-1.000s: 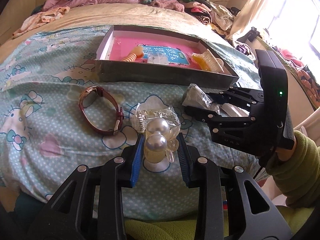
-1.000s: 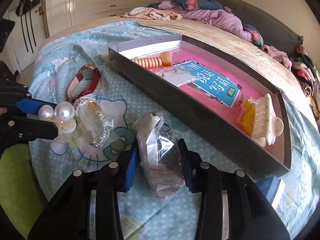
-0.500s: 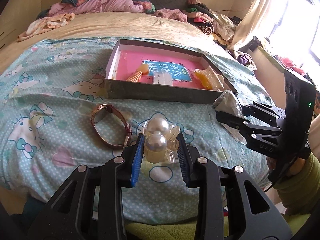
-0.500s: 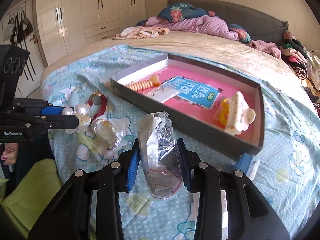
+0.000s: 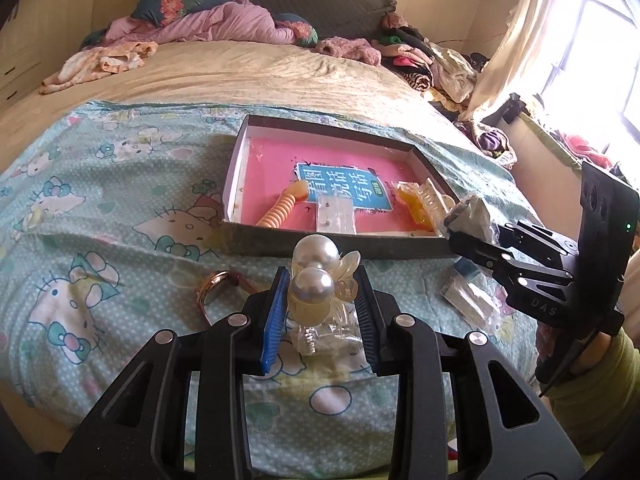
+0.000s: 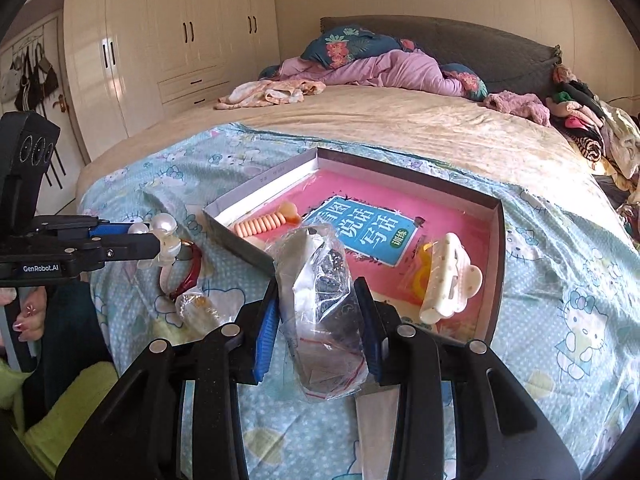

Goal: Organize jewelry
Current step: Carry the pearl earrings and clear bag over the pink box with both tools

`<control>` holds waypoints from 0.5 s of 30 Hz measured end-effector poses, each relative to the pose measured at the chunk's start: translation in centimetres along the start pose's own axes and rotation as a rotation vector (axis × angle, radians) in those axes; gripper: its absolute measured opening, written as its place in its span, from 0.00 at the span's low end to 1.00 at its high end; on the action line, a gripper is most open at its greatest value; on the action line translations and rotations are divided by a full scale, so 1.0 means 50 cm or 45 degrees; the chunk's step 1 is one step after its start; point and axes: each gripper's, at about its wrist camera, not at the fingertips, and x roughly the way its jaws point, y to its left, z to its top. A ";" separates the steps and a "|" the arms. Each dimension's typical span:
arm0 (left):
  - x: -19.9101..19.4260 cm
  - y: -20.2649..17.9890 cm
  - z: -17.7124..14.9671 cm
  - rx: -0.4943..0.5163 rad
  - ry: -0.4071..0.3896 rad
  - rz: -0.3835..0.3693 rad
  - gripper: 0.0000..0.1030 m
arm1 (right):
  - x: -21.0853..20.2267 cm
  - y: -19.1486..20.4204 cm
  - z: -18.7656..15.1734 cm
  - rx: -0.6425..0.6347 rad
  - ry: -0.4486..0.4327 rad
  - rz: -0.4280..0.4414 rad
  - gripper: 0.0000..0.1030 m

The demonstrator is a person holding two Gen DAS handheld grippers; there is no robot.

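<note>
My left gripper point(image 5: 320, 300) is shut on a pearl hair clip point(image 5: 314, 276) and holds it above the bed, in front of the grey box point(image 5: 340, 246). My right gripper point(image 6: 320, 316) is shut on a clear plastic bag of dark jewelry point(image 6: 320, 280), lifted near the box's front wall point(image 6: 248, 250). The box has a pink floor and holds an orange ribbed clip point(image 6: 262, 224), a white claw clip point(image 6: 450, 280), a yellow piece point(image 6: 420, 272) and a clear packet point(image 5: 336, 214). A red watch point(image 6: 188, 276) and a clear bagged item point(image 6: 196, 308) lie on the sheet.
The bed has a Hello Kitty sheet point(image 5: 100, 216) and a beige cover behind it. Clothes are piled at the headboard point(image 6: 380, 68) and at the far right. A small clear packet point(image 5: 472, 300) lies on the sheet to the right. Wardrobes point(image 6: 160, 48) stand left.
Both grippers have risen and drawn back from the sheet, each with its item. The left one's clip left the clear bag, which stays on the bed.
</note>
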 end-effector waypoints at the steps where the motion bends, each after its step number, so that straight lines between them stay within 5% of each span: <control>1: 0.001 -0.001 0.005 0.003 -0.004 0.000 0.24 | 0.001 0.000 0.004 0.002 -0.005 0.002 0.34; 15: 0.028 -0.012 0.071 0.041 -0.049 -0.003 0.24 | 0.002 -0.023 0.055 0.023 -0.071 -0.027 0.34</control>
